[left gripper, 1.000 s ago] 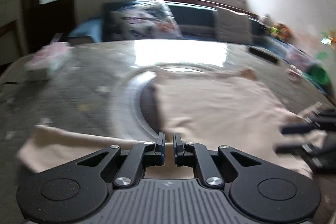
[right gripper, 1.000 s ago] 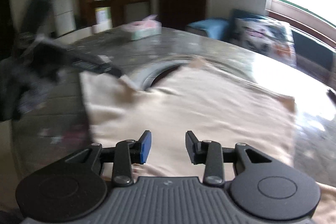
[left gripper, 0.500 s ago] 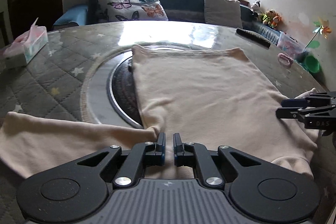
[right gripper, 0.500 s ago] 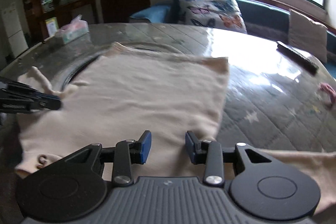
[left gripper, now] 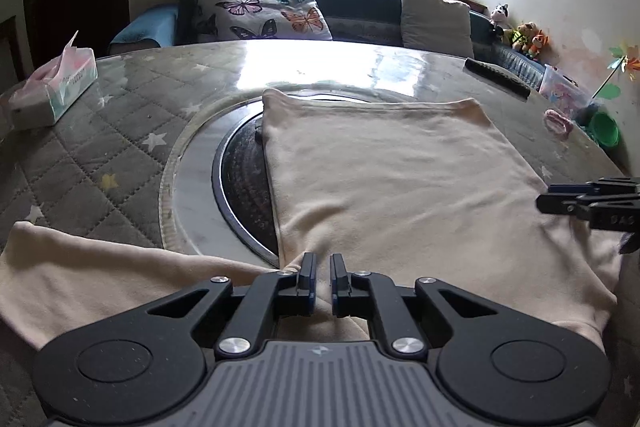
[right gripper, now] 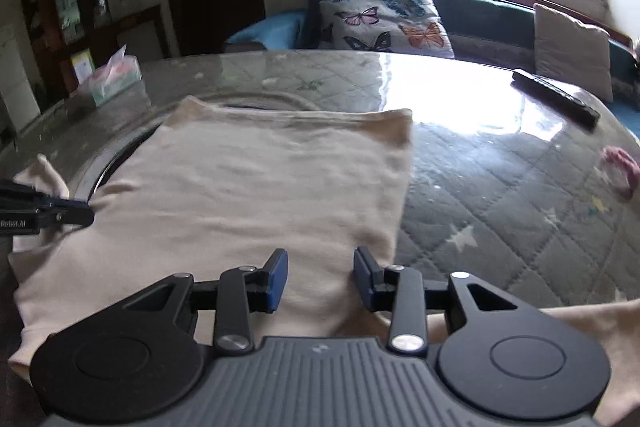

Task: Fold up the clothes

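Note:
A cream long-sleeved shirt [left gripper: 380, 167] [right gripper: 260, 187] lies spread flat on the round table [left gripper: 120, 147], hem at the far side. Its left sleeve [left gripper: 80, 275] stretches out to the left, and the right sleeve [right gripper: 592, 319] runs off to the right. My left gripper [left gripper: 323, 275] [right gripper: 86, 217] is shut at the left armpit, where creases fan out from its tips as if cloth is pinched. My right gripper [right gripper: 320, 273] [left gripper: 540, 201] stands open just above the shirt's right side near the armpit, with cloth below its fingers and nothing pressed.
A dark round inset [left gripper: 240, 179] in the table shows beside the shirt's left edge. A tissue box [left gripper: 56, 87] stands far left, with a black remote [left gripper: 496, 79], a pink item [left gripper: 558, 121] and a green bowl [left gripper: 604, 129] far right. A sofa with cushions lies behind.
The right gripper has swung across to the shirt's right side and rolled level. The shirt has settled flat. The left gripper stays shut at the armpit.

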Available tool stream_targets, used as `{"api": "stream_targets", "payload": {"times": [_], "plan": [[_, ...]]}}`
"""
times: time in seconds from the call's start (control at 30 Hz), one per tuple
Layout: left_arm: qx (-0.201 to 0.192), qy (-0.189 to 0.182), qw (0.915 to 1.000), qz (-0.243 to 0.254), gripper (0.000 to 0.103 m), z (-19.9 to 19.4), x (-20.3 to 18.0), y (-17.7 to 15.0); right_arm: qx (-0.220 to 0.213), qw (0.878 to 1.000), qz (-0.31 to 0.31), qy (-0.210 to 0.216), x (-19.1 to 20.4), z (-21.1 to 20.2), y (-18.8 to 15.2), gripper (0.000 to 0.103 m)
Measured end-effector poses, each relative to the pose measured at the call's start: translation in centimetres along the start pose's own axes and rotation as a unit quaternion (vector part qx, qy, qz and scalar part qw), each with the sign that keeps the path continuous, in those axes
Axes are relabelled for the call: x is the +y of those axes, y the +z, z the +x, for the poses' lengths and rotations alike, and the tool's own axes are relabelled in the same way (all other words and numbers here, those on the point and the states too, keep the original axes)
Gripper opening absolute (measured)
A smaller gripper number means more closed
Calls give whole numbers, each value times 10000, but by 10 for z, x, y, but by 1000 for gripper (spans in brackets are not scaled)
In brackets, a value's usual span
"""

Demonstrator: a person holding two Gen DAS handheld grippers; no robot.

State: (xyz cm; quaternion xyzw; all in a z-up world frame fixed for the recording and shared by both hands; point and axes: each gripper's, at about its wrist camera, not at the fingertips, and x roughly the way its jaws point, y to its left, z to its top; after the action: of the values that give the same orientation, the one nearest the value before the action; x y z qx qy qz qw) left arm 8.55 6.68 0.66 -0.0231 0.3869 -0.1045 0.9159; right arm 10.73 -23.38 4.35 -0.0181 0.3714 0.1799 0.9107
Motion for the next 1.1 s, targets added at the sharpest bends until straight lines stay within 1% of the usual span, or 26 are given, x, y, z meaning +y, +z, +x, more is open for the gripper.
{"api": "stream_targets", "payload": {"times": [0.07,0.13,0.2,0.27,0.37,0.4,0.57,0.63,0.7,0.73,0.77,0.8,0.87,0.97,1.03,1.1], "plan": [[-22,19,10000,41,10,-1,-5,0,-98,9999,21,-44,-3,-10,-2,36],[-54,19,9999,97,19,-4,-11,0,-172,9998,9,-41,-4,-21,-4,37],[-94,14,9998,162,37,-8,-18,-1,-164,9998,-54,-15,-2,-30,-10,37],[-162,-5,9995,285,43,-13,-29,-3,-121,9997,-221,-6,3,-39,-16,37],[-179,-82,9987,473,54,-18,-43,-7,-68,9983,-575,26,15,-51,-29,38],[-191,-99,9983,543,54,-20,-48,-10,-45,9976,-687,17,19,-54,-33,41],[-143,-115,9965,814,58,-20,-65,-24,51,9937,-1106,-179,32,-64,-57,43],[-138,-95,9959,887,63,-20,-69,-29,26,9934,-1135,-189,33,-71,-67,44],[-191,-77,9955,924,80,-22,-72,-31,-24,9925,-1198,-246,36,-78,-70,45],[-241,-66,9951,952,84,-23,-74,-31,-57,9924,-1208,-244,37,-80,-70,45],[-284,-69,9948,978,93,-24,-76,-31,-136,9925,-1199,-205,38,-85,-68,46],[-334,-80,9944,996,99,-25,-78,-30,-182,9925,-1194,-175,40,-86,-67,47],[-434,-101,9940,995,103,-28,-80,-28,-294,9920,-1224,-67,47,-87,-65,49],[-469,-120,9941,970,103,-30,-82,-24,-202,9910,-1319,90,56,-78,-69,49],[-485,-103,9942,960,103,-30,-86,-21,-62,9895,-1439,91,62,-73,-75,49],[-492,-94,9941,963,103,-30,-89,-19,-117,9876,-1564,36,65,-76,-80,49]]}}
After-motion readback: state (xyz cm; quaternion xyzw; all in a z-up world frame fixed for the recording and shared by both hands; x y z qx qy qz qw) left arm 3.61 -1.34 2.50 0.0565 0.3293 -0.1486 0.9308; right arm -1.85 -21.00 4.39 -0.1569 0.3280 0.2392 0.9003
